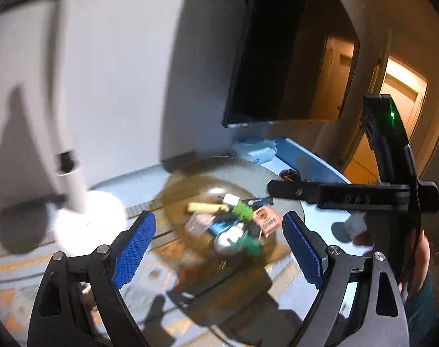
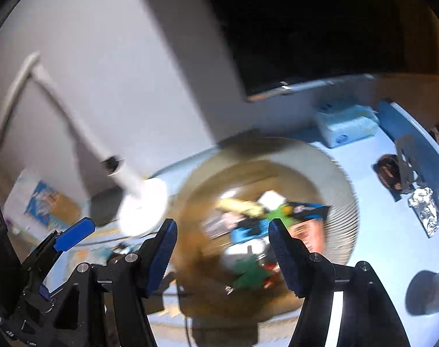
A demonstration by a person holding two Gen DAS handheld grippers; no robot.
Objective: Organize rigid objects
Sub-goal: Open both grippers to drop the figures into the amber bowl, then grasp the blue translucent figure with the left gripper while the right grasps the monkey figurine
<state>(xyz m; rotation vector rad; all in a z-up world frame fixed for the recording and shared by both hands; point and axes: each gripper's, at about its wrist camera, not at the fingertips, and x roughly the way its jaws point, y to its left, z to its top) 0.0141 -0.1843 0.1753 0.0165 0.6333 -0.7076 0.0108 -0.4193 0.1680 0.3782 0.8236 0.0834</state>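
A round amber glass dish [image 1: 190, 170] sits on the blue table and holds a heap of small rigid objects: a yellow stick [image 1: 202, 207], a green piece [image 1: 242, 211], a brown box [image 1: 266, 219] and a white bulb-like item [image 1: 229, 238]. My left gripper [image 1: 219, 245] is open and empty, hovering just in front of the dish. My right gripper [image 2: 222, 256] is open and empty above the dish [image 2: 335, 179], with the blurred heap [image 2: 248, 222] between its fingers. The right gripper's body also shows in the left wrist view [image 1: 349, 195].
A white lamp with a round base [image 1: 89, 214] stands left of the dish. A dark monitor [image 1: 277, 57] hangs behind. A blue-white tissue pack [image 2: 346, 125] lies at the back, foil [image 2: 424, 208] and dark items [image 2: 390, 170] to the right. Both views are motion-blurred.
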